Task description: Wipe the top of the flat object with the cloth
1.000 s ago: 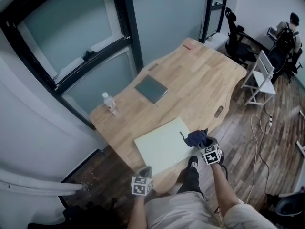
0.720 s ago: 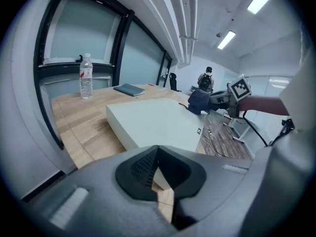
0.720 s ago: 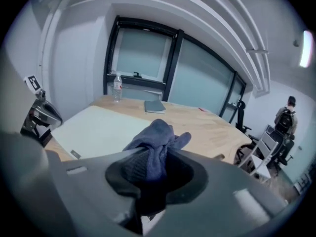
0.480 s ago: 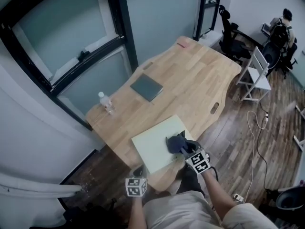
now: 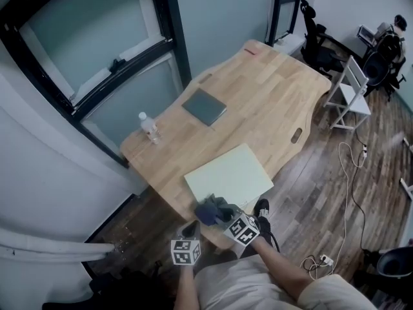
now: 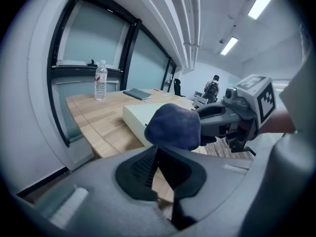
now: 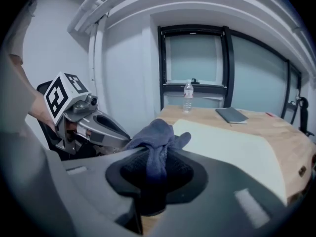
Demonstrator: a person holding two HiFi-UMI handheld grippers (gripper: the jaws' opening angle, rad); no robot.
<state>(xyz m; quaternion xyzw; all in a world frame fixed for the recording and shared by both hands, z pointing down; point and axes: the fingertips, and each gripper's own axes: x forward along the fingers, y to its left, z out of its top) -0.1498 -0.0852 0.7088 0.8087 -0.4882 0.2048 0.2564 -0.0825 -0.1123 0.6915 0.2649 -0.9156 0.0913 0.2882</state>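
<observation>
The flat object (image 5: 229, 173) lies across the near end of the table (image 5: 271, 102), its near corner close to the table's front edge. Right at that corner sits the cloth (image 5: 208, 210), between the jaws of the right tool (image 5: 218, 214), which reaches in from the person's side. Just to its left, nearer the person and off the table's edge, hangs the left tool (image 5: 192, 228). Farther back on the table a notebook (image 5: 204, 106) lies behind the flat object, and a bottle (image 5: 150, 129) stands at the left edge, by the window (image 5: 97, 50). Over on the right, a chair (image 5: 352, 89) stands on the floor (image 5: 322, 166) beside the table.
</observation>
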